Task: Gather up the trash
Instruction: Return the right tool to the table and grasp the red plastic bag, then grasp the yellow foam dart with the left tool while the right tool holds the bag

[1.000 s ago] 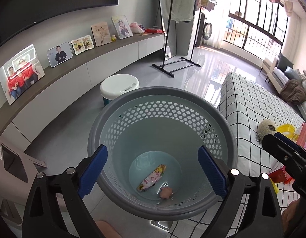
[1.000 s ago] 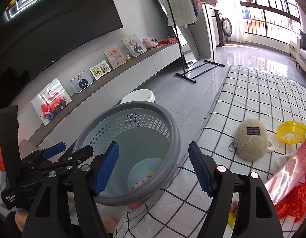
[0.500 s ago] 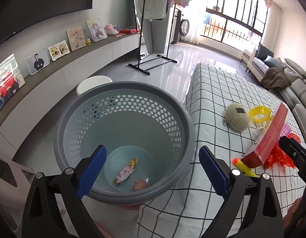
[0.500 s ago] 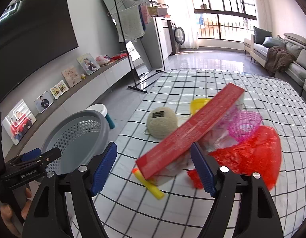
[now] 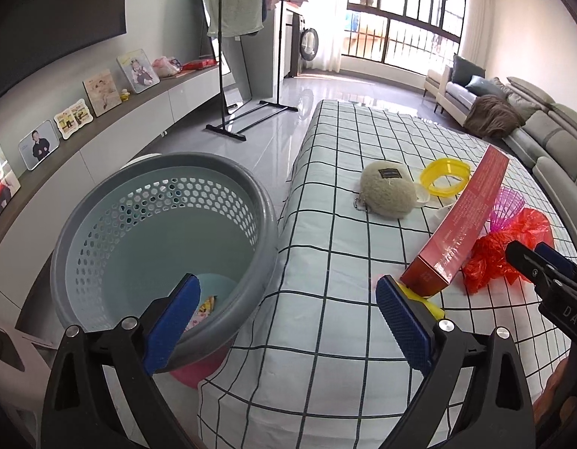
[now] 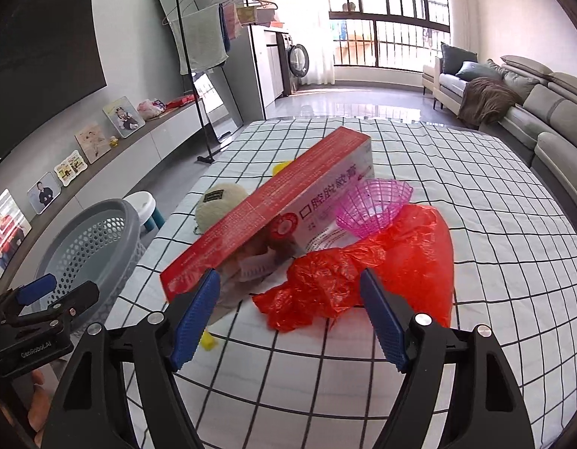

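A grey perforated basket (image 5: pixel 101 202) stands on the floor left of the checked bed (image 5: pixel 344 247), with a snack wrapper (image 5: pixel 204 307) at its bottom. On the bed lie a long red box (image 6: pixel 266 209), a crumpled red plastic bag (image 6: pixel 363 273), a pink mesh bowl (image 6: pixel 374 205), a yellow ring (image 5: pixel 445 176), a fluffy beige pouch (image 5: pixel 387 189) and a yellow piece (image 6: pixel 208 340). My left gripper (image 5: pixel 284 318) is open and empty over the basket's rim and the bed edge. My right gripper (image 6: pixel 288 314) is open and empty, just short of the red bag.
A low wall cabinet (image 5: pixel 101 138) carries photo frames. A clothes rack (image 5: pixel 232 56) stands beyond the bed's far left corner. A grey sofa (image 6: pixel 531 112) runs along the right. A white stool (image 6: pixel 142 205) stands behind the basket.
Both grippers have swung right, away from the basket and towards the bed. The right gripper has come closer to the red bag and box. Both stayed open.
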Demonstrator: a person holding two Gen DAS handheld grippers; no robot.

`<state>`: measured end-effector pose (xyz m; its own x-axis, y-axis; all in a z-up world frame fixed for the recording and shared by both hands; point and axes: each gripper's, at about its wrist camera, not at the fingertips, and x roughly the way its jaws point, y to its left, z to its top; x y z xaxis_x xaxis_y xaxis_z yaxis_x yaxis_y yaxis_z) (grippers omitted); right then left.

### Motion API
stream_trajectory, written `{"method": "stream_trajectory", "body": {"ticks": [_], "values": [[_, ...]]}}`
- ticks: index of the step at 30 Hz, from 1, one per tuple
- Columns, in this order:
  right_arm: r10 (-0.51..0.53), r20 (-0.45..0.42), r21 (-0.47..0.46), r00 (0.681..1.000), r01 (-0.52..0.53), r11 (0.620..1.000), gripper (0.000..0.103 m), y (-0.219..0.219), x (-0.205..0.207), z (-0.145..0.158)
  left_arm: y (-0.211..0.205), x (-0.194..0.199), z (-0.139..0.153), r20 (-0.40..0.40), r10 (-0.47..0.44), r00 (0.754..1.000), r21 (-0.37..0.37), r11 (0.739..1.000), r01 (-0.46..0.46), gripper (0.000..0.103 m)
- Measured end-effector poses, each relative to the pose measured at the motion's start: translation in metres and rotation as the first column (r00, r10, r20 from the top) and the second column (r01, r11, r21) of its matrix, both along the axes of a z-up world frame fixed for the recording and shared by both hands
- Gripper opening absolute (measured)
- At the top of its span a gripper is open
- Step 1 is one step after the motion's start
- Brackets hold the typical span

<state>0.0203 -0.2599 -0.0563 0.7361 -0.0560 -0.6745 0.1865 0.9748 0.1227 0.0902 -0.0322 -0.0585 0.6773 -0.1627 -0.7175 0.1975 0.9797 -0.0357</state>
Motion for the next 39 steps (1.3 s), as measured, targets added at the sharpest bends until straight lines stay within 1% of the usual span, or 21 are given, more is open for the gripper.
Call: {"method": "stream_trajectory", "body": {"ticks": [3,6,10,15,16,18,19,21,23,26,30,33,39], "values": [[-0.022,-0.019,0.018,1.0,0.022,1.0,0.074,-0.011,0.003,-0.006,-0.006,0.001,-0.004,-0.009,-0.011,1.0,0.004,1.0,0.011,0.093],[-0.04,-0.035,0.005,0.999,0.041,0.999,0.074,-0.016,0.007,-0.011,-0.011,0.002,-0.006,-0.013,-0.017,1.0,0.008,1.0,0.018,0.093],[-0.067,-0.082,-0.027,0.994,0.065,0.998,0.074,-0.019,0.019,-0.021,-0.015,0.002,-0.008,-0.019,-0.023,1.0,0.012,1.0,0.023,0.093],[-0.077,-0.126,-0.025,0.989,0.074,0.997,0.073,-0.023,0.032,-0.032,-0.017,0.003,-0.01,-0.022,-0.028,0.999,0.014,1.0,0.028,0.093],[-0.074,-0.125,-0.021,0.989,0.072,0.997,0.072,-0.022,0.033,-0.033,-0.017,0.002,-0.01,-0.023,-0.029,0.999,0.014,0.999,0.029,0.093],[-0.061,-0.134,-0.015,0.989,0.059,0.998,0.051,-0.02,0.034,-0.034,-0.018,0.002,-0.01,-0.022,-0.031,0.999,0.017,0.999,0.031,0.093],[-0.052,-0.134,-0.007,0.99,0.052,0.999,0.048,-0.019,0.034,-0.034,-0.019,0.002,-0.01,-0.022,-0.032,0.999,0.017,0.999,0.033,0.093],[-0.042,-0.127,-0.001,0.991,0.042,0.999,0.04,-0.017,0.032,-0.033,-0.019,0.001,-0.01,-0.022,-0.035,0.999,0.018,0.999,0.036,0.093],[-0.032,-0.122,0.015,0.992,0.034,0.999,0.035,-0.016,0.028,-0.031,-0.02,0.0,-0.011,-0.024,-0.04,0.999,0.016,0.999,0.04,0.093],[-0.021,-0.108,0.052,0.994,0.027,0.998,0.034,-0.018,0.018,-0.026,-0.025,-0.004,-0.012,-0.031,-0.057,0.998,0.014,0.998,0.057,0.093],[-0.018,-0.063,0.062,0.998,0.021,0.998,0.033,-0.018,0.003,-0.013,-0.036,-0.011,-0.017,-0.039,-0.074,0.996,0.026,0.997,0.075,0.093],[-0.018,-0.04,0.076,0.999,0.021,0.997,0.033,-0.02,-0.008,-0.007,-0.043,-0.016,-0.019,-0.052,-0.084,0.995,0.022,0.996,0.085,0.093],[-0.034,0.016,0.134,0.999,0.032,0.99,0.033,-0.03,-0.032,0.006,-0.061,-0.026,-0.028,-0.073,-0.082,0.994,0.015,0.996,0.083,0.093]]}}
